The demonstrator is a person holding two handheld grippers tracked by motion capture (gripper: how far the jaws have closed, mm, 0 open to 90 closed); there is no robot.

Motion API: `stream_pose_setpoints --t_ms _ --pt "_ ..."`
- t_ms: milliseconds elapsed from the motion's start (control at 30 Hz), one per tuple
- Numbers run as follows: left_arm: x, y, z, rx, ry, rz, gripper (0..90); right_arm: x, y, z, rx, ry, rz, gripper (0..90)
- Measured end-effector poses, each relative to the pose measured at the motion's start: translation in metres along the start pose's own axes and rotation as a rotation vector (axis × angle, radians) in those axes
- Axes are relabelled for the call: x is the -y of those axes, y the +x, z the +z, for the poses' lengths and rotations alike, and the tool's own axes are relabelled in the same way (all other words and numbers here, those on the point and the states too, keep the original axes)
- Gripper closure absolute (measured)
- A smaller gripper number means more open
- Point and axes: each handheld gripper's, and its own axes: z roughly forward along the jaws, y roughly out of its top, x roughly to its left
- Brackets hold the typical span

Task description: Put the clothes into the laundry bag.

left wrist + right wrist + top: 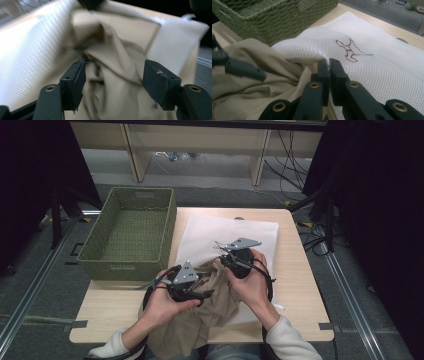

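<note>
A white mesh laundry bag [227, 232] lies flat on the table, with a small brown embroidered figure [348, 50] on it. A beige garment [210, 307] sits partly inside the bag's mouth and hangs over the table's front edge. My right gripper [329, 62] is shut on the upper rim of the mesh bag's opening [312, 53] and holds it raised. My left gripper [117, 82] is open, its jaws on either side of a bunched fold of the beige garment [112, 75]. In the high view the left gripper [202, 295] and right gripper [223, 260] are close together at the bag's mouth.
An empty green woven basket [130, 232] stands at the table's left rear and juts past the edge; its wall [287, 17] is close behind the bag. Light wooden table [300, 285] shows to the right. Cables lie on the floor beyond.
</note>
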Motion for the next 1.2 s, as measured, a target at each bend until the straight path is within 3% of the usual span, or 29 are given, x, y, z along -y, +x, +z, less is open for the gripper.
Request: stream_pose_setpoints --t_ms 33,133,200,267,367,533,667,733,767,833,933,1000,1133,1200 --pt "0.007 -0.005 0.006 0.031 0.011 -0.019 34.3 0.000 0.000 0.000 -0.002 0.002 -0.006 88.4" --pt "0.013 -0.014 0.018 0.055 0.061 0.014 34.0 0.000 0.000 0.001 0.002 0.000 -0.005 88.4" --pt "0.015 -0.019 0.026 0.067 0.067 0.011 33.3 0.000 0.000 0.000 0.001 0.002 -0.002 88.4" --pt "0.016 -0.020 0.034 0.054 0.110 0.056 33.5 0.000 0.000 0.000 -0.003 0.005 -0.003 88.4" --pt "0.017 -0.020 0.043 0.036 0.143 0.081 37.5 0.000 0.000 0.000 -0.001 0.004 -0.004 88.3" --pt "0.018 -0.022 0.054 -0.006 0.191 0.155 54.1 0.000 -0.001 0.000 -0.001 0.001 -0.016 88.4" --pt "0.019 -0.022 0.062 -0.044 0.223 0.179 68.0 0.001 0.002 0.000 -0.001 0.017 0.020 88.4" --pt "0.018 -0.023 0.064 -0.048 0.230 0.175 75.1 0.001 0.001 0.000 -0.004 0.020 -0.003 88.3" --pt "0.017 -0.022 0.065 -0.049 0.229 0.168 78.0 0.001 0.003 0.000 -0.002 0.024 0.017 88.4" --pt "0.015 -0.020 0.066 -0.049 0.221 0.145 83.0 0.001 0.002 0.001 -0.007 0.020 -0.010 88.4" --pt "0.009 -0.016 0.065 -0.061 0.184 0.124 84.9 0.000 0.005 0.000 -0.008 0.002 0.015 88.4" --pt "0.003 -0.014 0.064 -0.075 0.146 0.114 85.4 -0.001 0.004 -0.001 -0.022 -0.005 -0.012 88.4" --pt "-0.007 -0.011 0.062 -0.102 0.095 0.111 85.7 -0.003 0.007 -0.005 -0.030 -0.022 -0.010 88.4" --pt "-0.018 -0.007 0.061 -0.138 0.038 0.090 85.7 -0.005 0.007 -0.009 -0.033 -0.037 -0.015 88.4"
